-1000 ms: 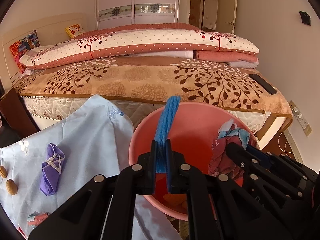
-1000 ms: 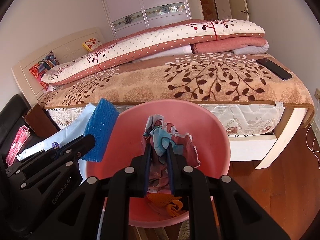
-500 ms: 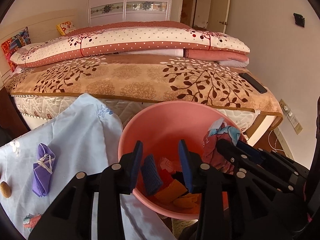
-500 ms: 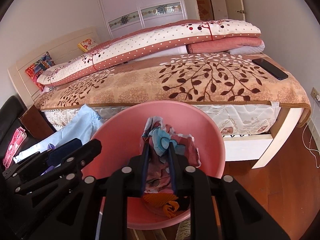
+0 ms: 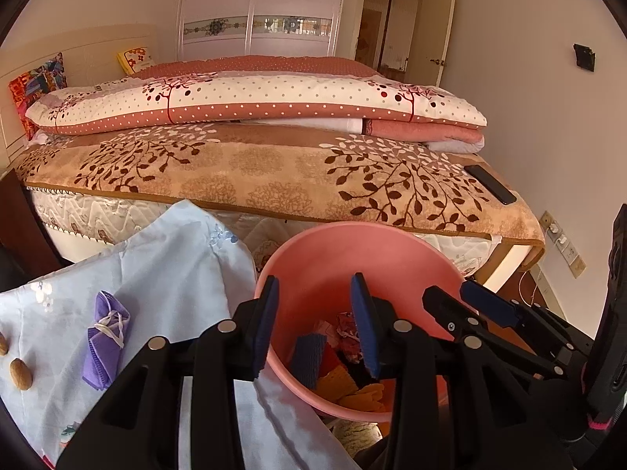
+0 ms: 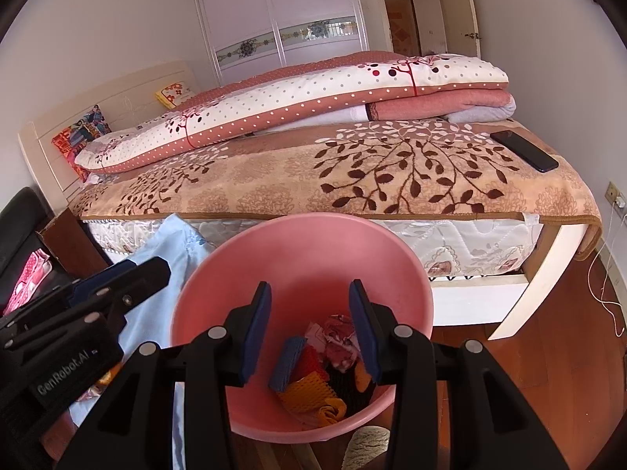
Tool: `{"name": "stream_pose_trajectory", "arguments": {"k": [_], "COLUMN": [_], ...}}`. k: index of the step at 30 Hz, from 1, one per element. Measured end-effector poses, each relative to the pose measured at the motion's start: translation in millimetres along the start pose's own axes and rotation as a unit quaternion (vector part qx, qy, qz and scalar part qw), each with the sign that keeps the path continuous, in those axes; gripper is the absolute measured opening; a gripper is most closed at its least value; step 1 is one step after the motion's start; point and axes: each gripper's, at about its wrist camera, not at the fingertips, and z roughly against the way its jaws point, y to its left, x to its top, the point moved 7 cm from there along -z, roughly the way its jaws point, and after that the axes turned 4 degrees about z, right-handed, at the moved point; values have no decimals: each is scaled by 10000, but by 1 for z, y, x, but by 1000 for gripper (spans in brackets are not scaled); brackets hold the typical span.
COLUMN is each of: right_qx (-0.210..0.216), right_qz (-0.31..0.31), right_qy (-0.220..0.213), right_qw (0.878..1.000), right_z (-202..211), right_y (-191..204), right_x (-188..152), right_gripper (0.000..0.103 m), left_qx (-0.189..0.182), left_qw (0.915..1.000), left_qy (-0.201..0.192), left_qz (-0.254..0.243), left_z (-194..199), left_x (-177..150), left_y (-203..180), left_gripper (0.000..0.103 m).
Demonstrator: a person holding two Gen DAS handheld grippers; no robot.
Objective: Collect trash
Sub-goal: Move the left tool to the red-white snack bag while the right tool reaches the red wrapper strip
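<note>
Over the pink bucket (image 5: 392,250) in the left wrist view, we've got our left tool (image 5: 313,305) spread wide with nothing between the fingers. Down in the bucket sits the trash: a blue sponge (image 5: 311,356), some yellow mesh scraps (image 5: 352,389) and a crumpled red-patterned wrapper (image 5: 348,323). Our right tool (image 5: 462,293) pokes in from the right side. Left of the bucket, a light blue cloth (image 5: 164,274) covers the desk, with a purple rag (image 5: 105,346) and two almond-looking nuts (image 5: 19,368) on it.

From the right wrist view, our right tool (image 6: 309,301) is also released and carrying nothing, hanging right above the bucket (image 6: 305,246). Same sponge (image 6: 288,362), mesh (image 6: 309,393) and wrapper (image 6: 339,338) lie at the bottom. Behind the bucket we see the bed (image 6: 352,180) with a phone (image 6: 523,150) on it.
</note>
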Motion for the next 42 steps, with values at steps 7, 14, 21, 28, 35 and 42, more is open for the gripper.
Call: {"name": "stream_pose_trajectory", "arguments": {"k": [7, 14, 21, 28, 35, 42], "right_qx": [434, 961, 1640, 2339, 2758, 3024], "right_qz": [221, 693, 1150, 1676, 2212, 2731], "right_qy": [-120, -153, -36, 146, 371, 640], "right_qw": [9987, 9928, 9797, 9576, 9347, 9110], "right_z": [17, 32, 46, 63, 74, 73], "right_y": [30, 83, 141, 201, 250, 281], "right_x": [0, -7, -22, -43, -69, -93], "right_gripper": [41, 41, 41, 42, 43, 44], "left_qx": [316, 742, 1212, 1706, 1965, 1995], "left_qw": [9990, 9958, 9900, 9816, 9736, 9704], "left_qy": [-199, -270, -343, -311, -72, 253], "left_qz": [254, 460, 633, 797, 1158, 1336], "left_z": [33, 71, 118, 165, 190, 191], "left_x": [2, -15, -38, -73, -115, -147], "left_y": [27, 70, 124, 177, 216, 232], "left_gripper": [38, 38, 38, 38, 38, 38]}}
